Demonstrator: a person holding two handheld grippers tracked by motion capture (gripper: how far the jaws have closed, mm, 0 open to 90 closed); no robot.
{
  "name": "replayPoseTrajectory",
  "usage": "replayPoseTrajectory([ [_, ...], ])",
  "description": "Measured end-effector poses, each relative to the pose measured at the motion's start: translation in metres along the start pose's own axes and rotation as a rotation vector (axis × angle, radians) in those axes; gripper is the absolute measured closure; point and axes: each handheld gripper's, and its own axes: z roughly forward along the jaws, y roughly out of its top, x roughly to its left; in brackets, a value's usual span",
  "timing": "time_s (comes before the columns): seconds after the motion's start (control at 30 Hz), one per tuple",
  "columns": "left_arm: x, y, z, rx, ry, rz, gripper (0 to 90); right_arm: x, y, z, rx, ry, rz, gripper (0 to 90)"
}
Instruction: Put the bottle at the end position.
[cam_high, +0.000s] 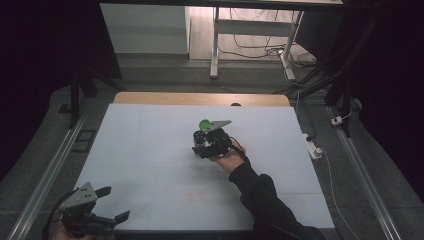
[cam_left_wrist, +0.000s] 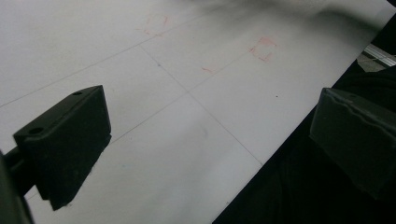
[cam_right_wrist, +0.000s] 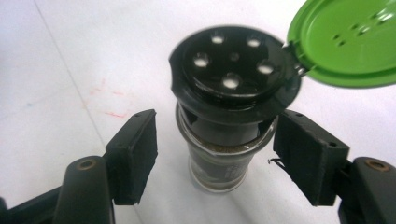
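Observation:
A small glass spice shaker (cam_high: 201, 134) stands upright near the middle of the white table (cam_high: 145, 150). In the right gripper view its black cap (cam_right_wrist: 233, 65) shows several round holes, and its green flip lid (cam_right_wrist: 345, 42) is swung open to the right. Dark contents fill the glass body (cam_right_wrist: 219, 163). My right gripper (cam_right_wrist: 215, 128) is open, with one jaw on each side of the shaker's neck and a gap at the left jaw. In the high view this gripper (cam_high: 201, 142) is held from the near right. My left gripper (cam_high: 115, 203) is open over the table's front-left corner, nothing between its jaws (cam_left_wrist: 212, 112).
Faint red pen marks (cam_left_wrist: 262, 48) dot the white tabletop (cam_left_wrist: 187, 46). A wooden strip (cam_high: 200, 98) runs along the far edge. A white power strip (cam_high: 312, 146) lies on the floor to the right. Metal rails flank the table, and desk legs with cables stand beyond it.

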Motion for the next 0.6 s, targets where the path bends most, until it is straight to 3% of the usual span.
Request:
replayPoseTrajectory([
  [0.3, 0.002, 0.001, 0.001, 0.009, 0.004, -0.022, 0.0, 0.002, 0.001, -0.016, -0.002, -0.006, 0.019, 20.1],
  [0.6, 0.002, 0.001, 0.001, 0.031, 0.052, -0.039, 0.0, 0.003, -0.002, -0.03, -0.001, 0.016, 0.058, 10.5],
])
